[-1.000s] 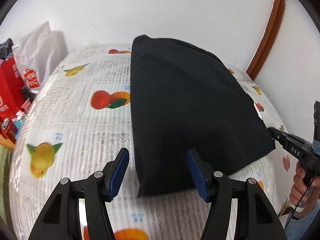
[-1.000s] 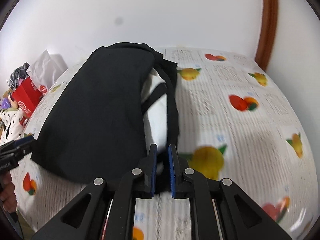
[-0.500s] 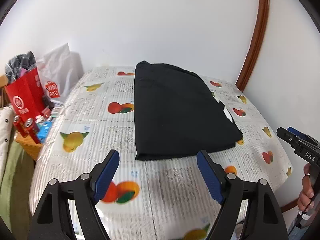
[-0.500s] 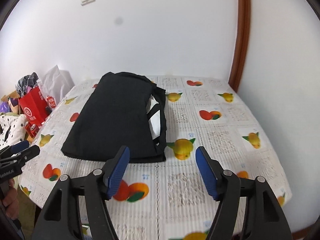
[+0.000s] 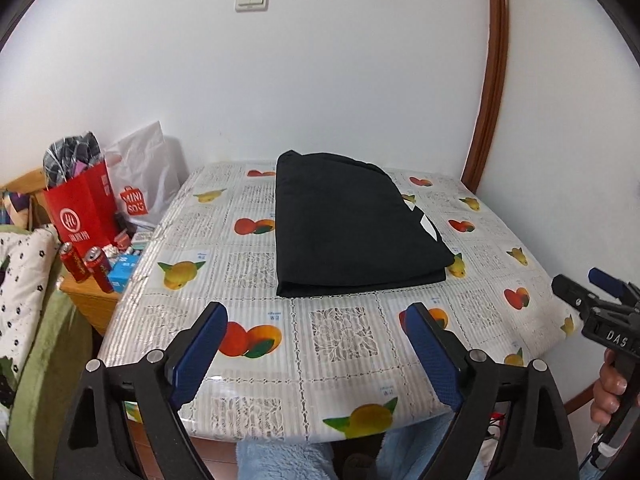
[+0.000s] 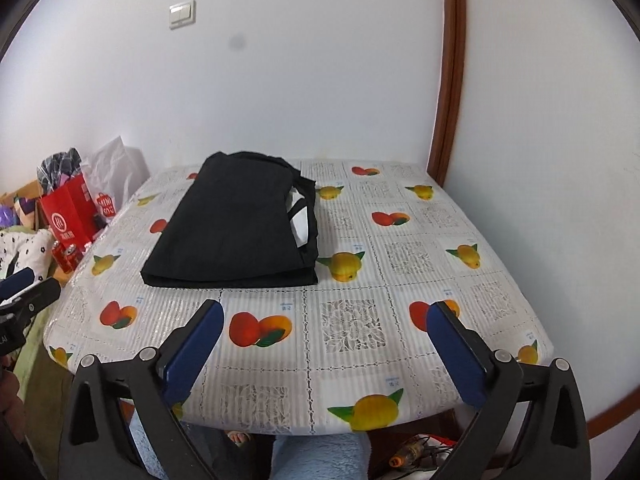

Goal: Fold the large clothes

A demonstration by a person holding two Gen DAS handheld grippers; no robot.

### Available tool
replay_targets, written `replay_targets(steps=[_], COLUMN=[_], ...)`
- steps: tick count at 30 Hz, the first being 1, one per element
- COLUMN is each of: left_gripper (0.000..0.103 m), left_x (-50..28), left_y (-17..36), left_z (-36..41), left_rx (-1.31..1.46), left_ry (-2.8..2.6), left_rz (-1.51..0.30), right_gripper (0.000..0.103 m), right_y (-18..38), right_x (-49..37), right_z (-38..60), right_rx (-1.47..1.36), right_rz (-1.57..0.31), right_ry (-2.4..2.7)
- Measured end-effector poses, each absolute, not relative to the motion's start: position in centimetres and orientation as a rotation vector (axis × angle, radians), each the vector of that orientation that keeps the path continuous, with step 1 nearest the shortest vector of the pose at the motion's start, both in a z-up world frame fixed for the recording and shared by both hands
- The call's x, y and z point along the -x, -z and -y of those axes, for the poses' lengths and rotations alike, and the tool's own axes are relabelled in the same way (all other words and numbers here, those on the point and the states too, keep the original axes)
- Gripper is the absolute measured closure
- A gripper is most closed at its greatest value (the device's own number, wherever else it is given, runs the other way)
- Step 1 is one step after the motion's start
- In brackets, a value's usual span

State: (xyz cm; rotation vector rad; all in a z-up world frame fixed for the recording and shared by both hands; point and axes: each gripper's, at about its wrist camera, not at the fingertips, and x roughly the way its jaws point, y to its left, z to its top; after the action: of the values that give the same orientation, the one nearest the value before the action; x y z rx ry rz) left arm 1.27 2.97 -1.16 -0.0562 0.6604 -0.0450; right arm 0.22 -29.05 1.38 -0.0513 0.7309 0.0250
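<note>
A black garment [image 5: 344,224] lies folded into a neat rectangle on the fruit-print tablecloth [image 5: 340,332], toward the far side; it also shows in the right wrist view [image 6: 240,224], with a bit of white showing at its right edge. My left gripper [image 5: 316,352] is open and empty, held back over the table's near edge. My right gripper [image 6: 326,354] is open and empty, also back over the near edge. Each gripper shows at the side of the other's view: the right gripper [image 5: 592,300] and the left gripper [image 6: 24,292].
A red paper bag [image 5: 82,208], a white Miniso bag [image 5: 142,184] and red cans [image 5: 86,268] stand on a low cabinet left of the table. A white wall with a brown door frame [image 5: 488,80] rises behind. Light blue fleece-clad legs [image 5: 280,460] are below the near edge.
Both grippers pulled back from the garment to the near table edge. The right gripper, shut on the garment's edge a second ago, opened and let go. The garment now lies flat and folded.
</note>
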Motion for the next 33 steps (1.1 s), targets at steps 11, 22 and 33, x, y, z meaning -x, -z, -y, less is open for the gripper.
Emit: replay_targets(steps=[11,22,33], left_gripper=[0.010,0.010,0.010], left_x=[-0.5,-0.4,-0.3], left_y=[0.6,0.7,0.9], left_z=[-1.9,-1.6,-2.0], left_rx=[0.045,0.048,0.054], left_ry=[0.052,0.049,0.044], left_rz=[-0.652,-0.650,-0.656], right_gripper=[0.001,0.001,0.001], right_y=[-2.6,-2.2,-2.0], right_x=[0.9,0.9,0.9], right_z=[30.7,31.2,30.7], right_rx=[0.042,0.034,0.048], right_rz=[-0.705,-0.720,-0.729], right_ry=[0.011,0.014,0.010])
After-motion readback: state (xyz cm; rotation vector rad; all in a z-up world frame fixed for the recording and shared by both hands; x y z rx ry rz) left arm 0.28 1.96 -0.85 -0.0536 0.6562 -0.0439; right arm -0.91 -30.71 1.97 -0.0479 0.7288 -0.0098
